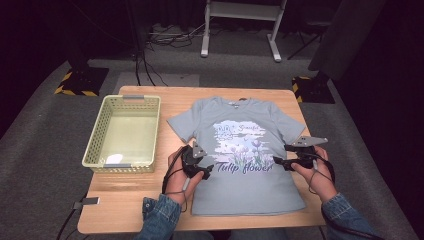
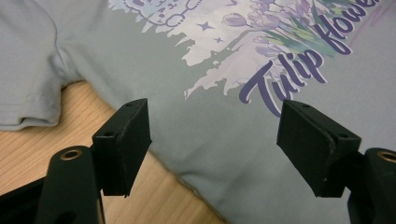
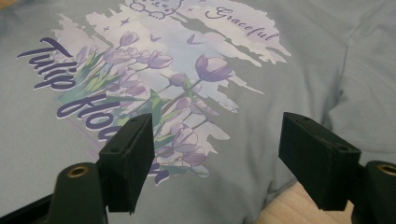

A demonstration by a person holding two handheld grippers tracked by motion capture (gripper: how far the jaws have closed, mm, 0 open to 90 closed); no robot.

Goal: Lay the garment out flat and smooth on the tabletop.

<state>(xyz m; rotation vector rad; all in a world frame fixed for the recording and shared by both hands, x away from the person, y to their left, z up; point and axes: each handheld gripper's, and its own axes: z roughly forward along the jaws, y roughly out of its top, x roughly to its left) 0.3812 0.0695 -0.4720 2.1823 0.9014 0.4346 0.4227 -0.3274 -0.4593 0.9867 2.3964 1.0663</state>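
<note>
**Two hand-held tools hovering open over a flat T-shirt**

A wooden bench (image 1: 125, 210) is sitting in a dark room, seen from above. At its left side, a pale yellow-green basket (image 1: 95, 137) with slotted walls is resting, well apart from the clothing. Just right of the basket, a light blue T-shirt (image 1: 235, 195) is lying flat and face up, its collar pointing away from the person and its hem near the front edge. A print of purple tulips with the words "Tulip flower" is showing on the chest.

The left tool (image 1: 206, 170) is being held in the person's left hand (image 1: 176, 177) at the shirt's left edge. In the left gripper view, the left tool (image 2: 215, 140) is standing released, its jaws spread wide above the shirt's side seam, nothing between them.

Farther right, the right tool (image 1: 280, 162) is being held in the right hand (image 1: 315, 175) at the shirt's right edge. In the right gripper view, the right tool (image 3: 217, 154) is likewise standing released, jaws wide apart over the tulip print, gripping nothing.
</note>
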